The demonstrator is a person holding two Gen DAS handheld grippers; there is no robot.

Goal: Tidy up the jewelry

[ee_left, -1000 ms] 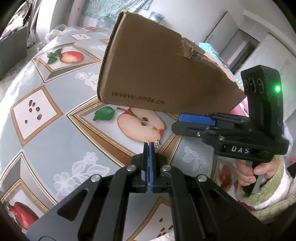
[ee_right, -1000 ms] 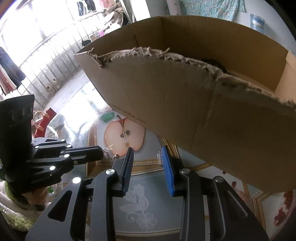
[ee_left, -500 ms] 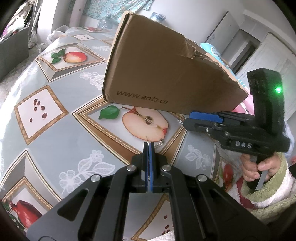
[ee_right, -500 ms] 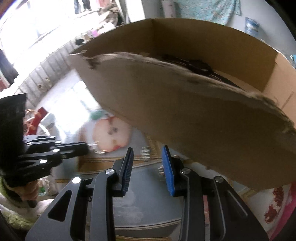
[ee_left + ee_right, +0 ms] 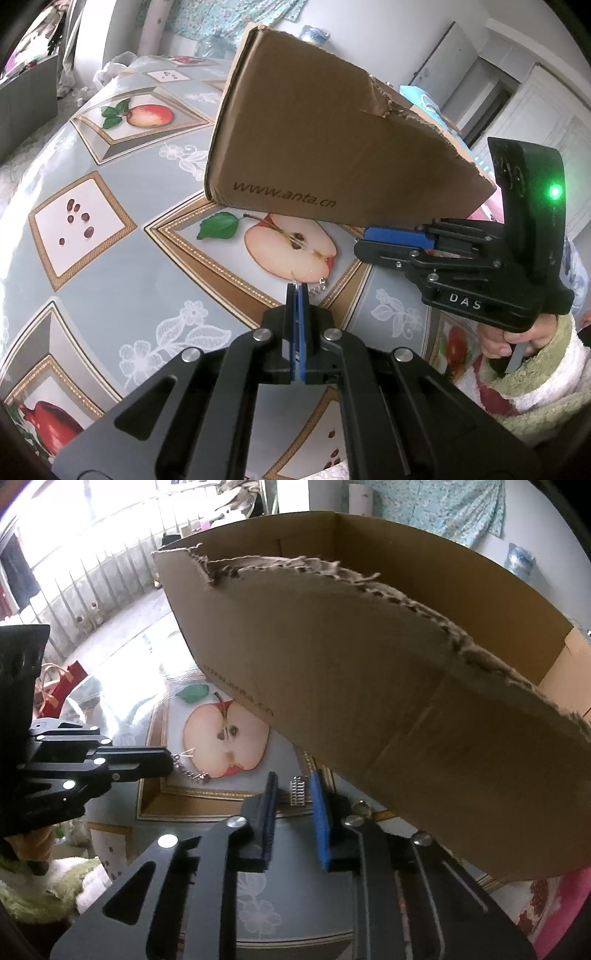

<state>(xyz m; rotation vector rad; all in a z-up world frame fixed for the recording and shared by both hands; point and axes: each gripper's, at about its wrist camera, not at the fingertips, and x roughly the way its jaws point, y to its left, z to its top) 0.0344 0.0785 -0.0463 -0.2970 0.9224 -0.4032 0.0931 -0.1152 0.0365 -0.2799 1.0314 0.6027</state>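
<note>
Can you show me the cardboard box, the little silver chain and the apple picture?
cardboard box (image 5: 332,147), left wrist view, brown side wall.
silver chain (image 5: 190,772), right wrist view, middle beads.
apple picture (image 5: 291,247), left wrist view, pale flesh.

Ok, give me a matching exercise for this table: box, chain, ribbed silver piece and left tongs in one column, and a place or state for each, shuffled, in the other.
Things:
1. box
2. chain
3. ribbed silver piece
4. left tongs

Places or states:
A. shut
B. lying on the gold border of the cloth
C. gripped at one end, over the printed apple
D. torn along its top edge

Pairs: 1-D, 2-C, 3-B, 4-A
</note>
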